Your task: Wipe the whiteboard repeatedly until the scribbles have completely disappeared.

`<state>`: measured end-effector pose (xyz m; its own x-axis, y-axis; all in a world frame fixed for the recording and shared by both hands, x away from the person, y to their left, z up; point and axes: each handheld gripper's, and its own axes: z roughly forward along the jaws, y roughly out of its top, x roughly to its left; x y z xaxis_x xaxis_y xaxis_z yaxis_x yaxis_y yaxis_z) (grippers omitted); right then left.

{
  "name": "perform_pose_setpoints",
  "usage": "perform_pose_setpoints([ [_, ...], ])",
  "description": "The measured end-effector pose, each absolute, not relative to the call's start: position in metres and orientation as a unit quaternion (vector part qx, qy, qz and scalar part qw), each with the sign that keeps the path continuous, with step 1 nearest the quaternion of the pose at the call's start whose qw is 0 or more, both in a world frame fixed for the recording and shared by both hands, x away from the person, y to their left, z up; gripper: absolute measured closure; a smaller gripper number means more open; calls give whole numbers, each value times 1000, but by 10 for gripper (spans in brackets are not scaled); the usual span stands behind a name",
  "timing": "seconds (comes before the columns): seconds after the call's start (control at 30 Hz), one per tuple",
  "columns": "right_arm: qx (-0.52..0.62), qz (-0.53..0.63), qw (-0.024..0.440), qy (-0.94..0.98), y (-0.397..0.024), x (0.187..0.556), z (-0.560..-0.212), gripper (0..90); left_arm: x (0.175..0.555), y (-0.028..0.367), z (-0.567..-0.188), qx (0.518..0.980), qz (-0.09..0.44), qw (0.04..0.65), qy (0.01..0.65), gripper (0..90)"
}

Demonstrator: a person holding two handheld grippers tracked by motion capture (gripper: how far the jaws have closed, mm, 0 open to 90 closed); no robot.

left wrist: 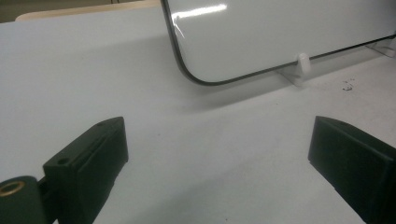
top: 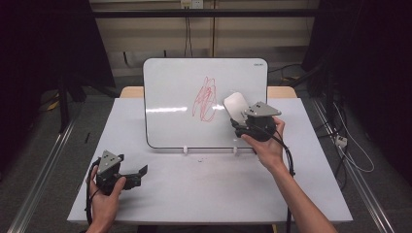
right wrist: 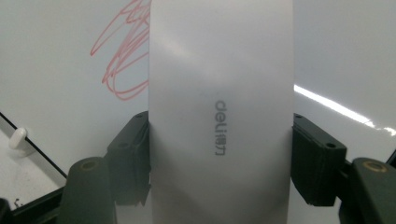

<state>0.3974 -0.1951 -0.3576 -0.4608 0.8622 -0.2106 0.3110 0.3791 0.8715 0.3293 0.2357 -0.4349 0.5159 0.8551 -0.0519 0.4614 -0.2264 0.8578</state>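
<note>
Closest to me in the high view is my left gripper (top: 141, 171), low on the near left of the table (top: 204, 194), resting in my left hand (top: 108, 191). Its jaws stand wide apart with nothing between them; in the left gripper view I see bare tabletop in the gap, and the outer edge of each jaw is cut off by the frame.

Farther in, on the right, my right hand (top: 266, 145) holds the right gripper (top: 236, 120) up in front of the whiteboard (top: 175, 97). Its jaws are clamped on the two long sides of a pale grey eraser (top: 235, 104). In the right gripper view the eraser (right wrist: 219, 112) runs off both the top and bottom of the frame, so I can't see either end, and it hides the middle of the board. I can't tell whether it touches the board.

The eraser sits just to the right of a red scribble (top: 205, 99) near the board's middle. In the right gripper view, part of that scribble (right wrist: 122, 65) is covered by the eraser.

The whiteboard stands upright on small white feet (top: 185, 150) toward the back of the table. Behind it the room is dark and hard to make out.
</note>
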Motion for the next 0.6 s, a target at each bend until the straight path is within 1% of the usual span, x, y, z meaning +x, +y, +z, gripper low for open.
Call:
perform_pose_setpoints([
  [0.6,377,408,364,748,-180,422,-331,319,335,230,-432,752,222,444,434,48],
])
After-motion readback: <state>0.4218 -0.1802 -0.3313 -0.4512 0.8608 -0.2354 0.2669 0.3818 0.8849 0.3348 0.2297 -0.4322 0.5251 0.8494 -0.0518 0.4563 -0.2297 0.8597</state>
